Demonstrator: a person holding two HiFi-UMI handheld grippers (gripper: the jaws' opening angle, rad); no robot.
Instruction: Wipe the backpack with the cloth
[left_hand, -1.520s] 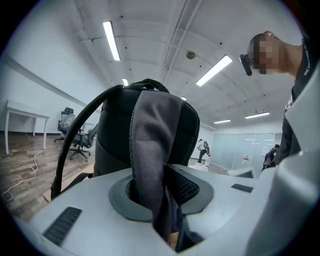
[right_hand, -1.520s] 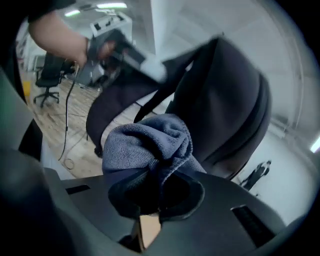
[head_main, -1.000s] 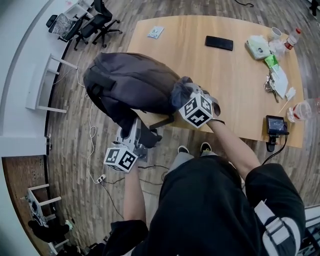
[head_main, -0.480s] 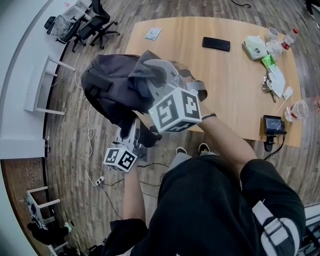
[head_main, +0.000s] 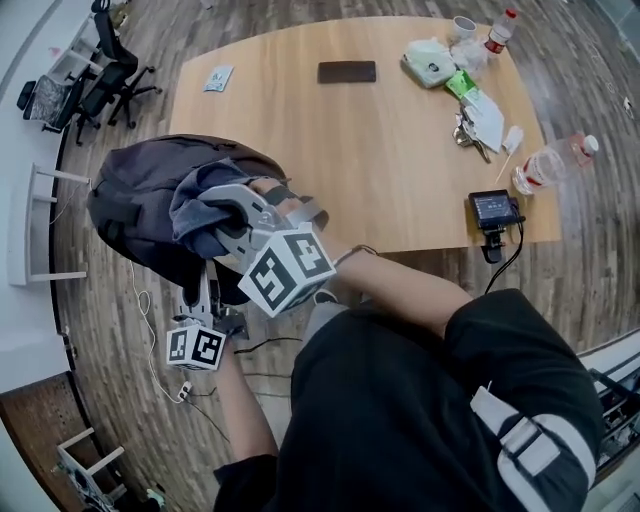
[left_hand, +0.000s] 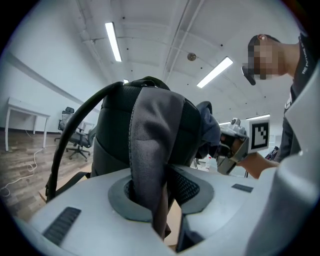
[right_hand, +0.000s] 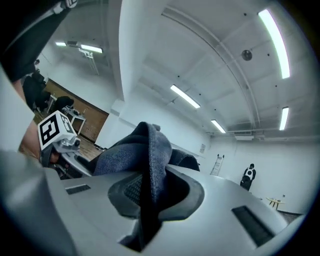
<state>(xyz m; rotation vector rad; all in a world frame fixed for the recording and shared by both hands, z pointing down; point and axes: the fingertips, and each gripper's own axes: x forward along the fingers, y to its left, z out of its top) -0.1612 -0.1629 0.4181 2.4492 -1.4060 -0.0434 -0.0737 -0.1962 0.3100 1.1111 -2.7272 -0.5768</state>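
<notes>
Dark grey backpack (head_main: 130, 190), upright — blue-grey cloth (head_main: 200, 207) bunched beside its upper part.

table (head_main: 380, 150): wood | phone (head_main: 346, 72): black, flat on it | bottle (head_main: 552, 161): lying near right edge

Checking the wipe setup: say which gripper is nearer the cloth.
Right. The right gripper is shut on the cloth above the backpack; the left gripper clamps a strap, clear of it.
</notes>
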